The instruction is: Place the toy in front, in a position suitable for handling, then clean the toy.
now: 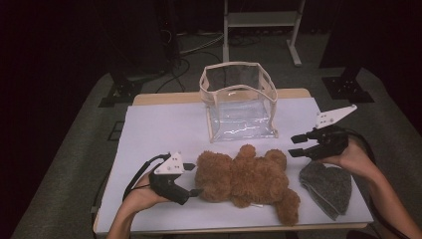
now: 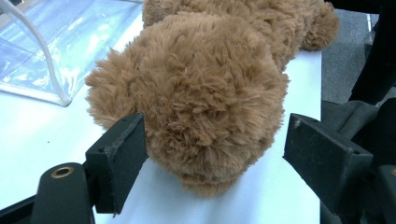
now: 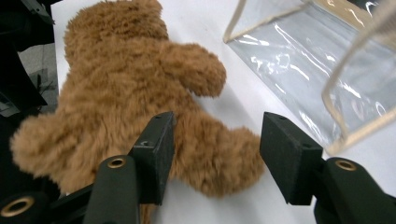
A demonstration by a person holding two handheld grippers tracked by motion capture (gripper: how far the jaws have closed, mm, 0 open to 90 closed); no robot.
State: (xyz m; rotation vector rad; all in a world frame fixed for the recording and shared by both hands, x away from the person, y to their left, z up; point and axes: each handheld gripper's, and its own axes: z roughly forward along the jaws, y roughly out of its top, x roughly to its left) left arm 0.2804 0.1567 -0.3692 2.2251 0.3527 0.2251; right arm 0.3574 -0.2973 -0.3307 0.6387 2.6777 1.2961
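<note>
Between our left gripper's point(image 1: 192, 179) open jaws sits the teddy bear's point(image 1: 246, 179) head, unpinched; our right gripper point(image 1: 297, 145) hovers open above its leg, empty, the clear bag point(image 1: 239, 102) waiting just beyond.

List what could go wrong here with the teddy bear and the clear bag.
The left tongs stand open around the teddy bear's head, so a shallow pinch may catch only fur and slip. The clear bag has soft walls; the bear could snag its rim and tip it.
</note>
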